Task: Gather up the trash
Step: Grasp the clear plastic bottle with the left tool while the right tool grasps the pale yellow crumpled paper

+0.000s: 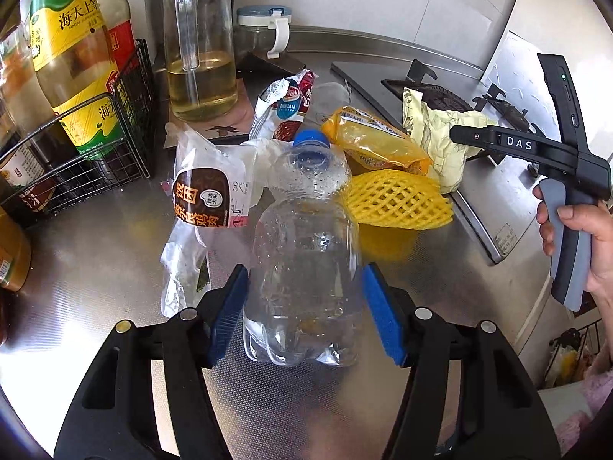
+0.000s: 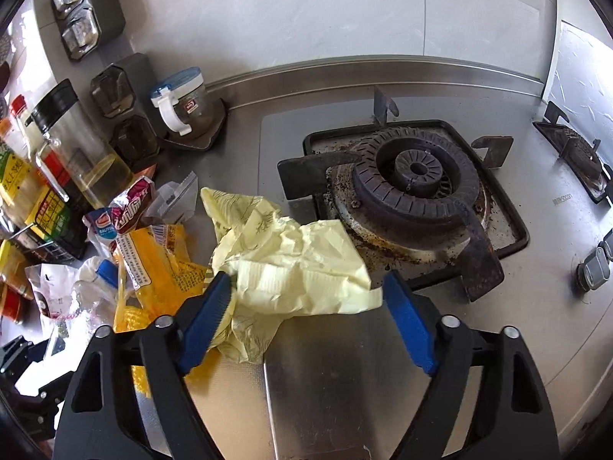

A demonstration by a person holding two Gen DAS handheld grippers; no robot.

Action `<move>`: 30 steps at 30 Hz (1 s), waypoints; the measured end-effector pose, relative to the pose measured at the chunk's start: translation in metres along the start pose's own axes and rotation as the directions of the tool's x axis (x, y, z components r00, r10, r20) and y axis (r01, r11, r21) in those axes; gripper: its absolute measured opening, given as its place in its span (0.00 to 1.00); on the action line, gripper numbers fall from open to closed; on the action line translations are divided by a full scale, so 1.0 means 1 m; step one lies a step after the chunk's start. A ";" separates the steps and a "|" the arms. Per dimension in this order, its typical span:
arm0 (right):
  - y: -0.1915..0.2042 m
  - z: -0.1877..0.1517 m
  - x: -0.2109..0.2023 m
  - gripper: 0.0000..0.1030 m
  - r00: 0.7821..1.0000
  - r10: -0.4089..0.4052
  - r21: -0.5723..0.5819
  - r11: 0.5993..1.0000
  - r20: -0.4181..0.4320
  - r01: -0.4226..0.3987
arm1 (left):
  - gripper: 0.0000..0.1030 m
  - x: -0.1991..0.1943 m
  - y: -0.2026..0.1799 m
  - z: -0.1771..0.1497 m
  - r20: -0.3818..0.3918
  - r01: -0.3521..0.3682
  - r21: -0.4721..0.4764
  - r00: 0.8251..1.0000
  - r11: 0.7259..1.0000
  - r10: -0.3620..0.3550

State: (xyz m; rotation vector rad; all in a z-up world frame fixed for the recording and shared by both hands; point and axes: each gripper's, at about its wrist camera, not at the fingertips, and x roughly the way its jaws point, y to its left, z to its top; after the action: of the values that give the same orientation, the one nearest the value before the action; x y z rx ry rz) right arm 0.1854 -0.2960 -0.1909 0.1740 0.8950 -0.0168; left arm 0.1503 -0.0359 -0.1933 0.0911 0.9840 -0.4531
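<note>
Brushed stainless table (image 1: 95, 253) ran along a grey tiled wall (image 2: 306, 19), w/ a gas hob (image 2: 536, 211) set into it; the near burner (image 2: 417, 176) was grimy & rust-stained, a 2nd burner (image 2: 578, 153) sat further right. At the back left: a wire basket (image 1: 126, 134) w/ sauce bottles, incl. a green/yellow-label bottle (image 1: 72, 57) standing in it. Beside it a clear glass jug (image 1: 201, 46), roughly a third full of yellow oil. Behind that a small lidded jar (image 1: 264, 30) w/ white handle, contents unclear.

Trash lay heaped between basket and hob: empty clear plastic bottle (image 1: 306, 245) w/ blue cap, lying on its side, cap pointing away; white snack wrapper (image 1: 208, 191) to its left; red/white wrapper (image 1: 291, 103) behind; orange packet (image 1: 375, 142) and yellow foam fruit net (image 1: 398, 199) to its right; crumpled pale-yellow paper bag (image 2: 295, 264) at the hob's edge.

Left gripper (image 1: 304, 314): jaws part-open, straddling the bottle's base, pads at its sides; firm grip can't be confirmed. Right gripper (image 2: 306, 318): jaws part-open around the bag, left pad touching it, right pad clear. A hand (image 1: 582, 245) held the right gripper's handle.
</note>
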 end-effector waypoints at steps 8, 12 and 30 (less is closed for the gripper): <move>0.009 -0.006 -0.022 0.13 0.999 0.028 -0.046 0.999 0.044 -0.026 | 0.56 -0.011 -0.009 -0.007 0.023 -0.006 -0.001 1.000 1.000 0.006; 0.008 -0.006 -0.050 0.12 0.992 0.062 -0.063 0.996 0.106 -0.056 | 0.56 -0.028 -0.019 -0.010 0.056 -0.011 0.005 0.998 1.000 0.011; 0.012 -0.097 -0.175 0.11 0.974 0.184 -0.123 0.978 0.134 -0.167 | 0.56 -0.138 -0.096 -0.085 0.173 -0.051 -0.015 0.983 0.999 0.053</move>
State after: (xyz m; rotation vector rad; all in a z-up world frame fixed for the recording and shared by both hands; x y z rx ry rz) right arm 0.0017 -0.2785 -0.1129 0.1459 0.7309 0.1830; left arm -0.0198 -0.0536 -0.1154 0.0664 0.8106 -0.4005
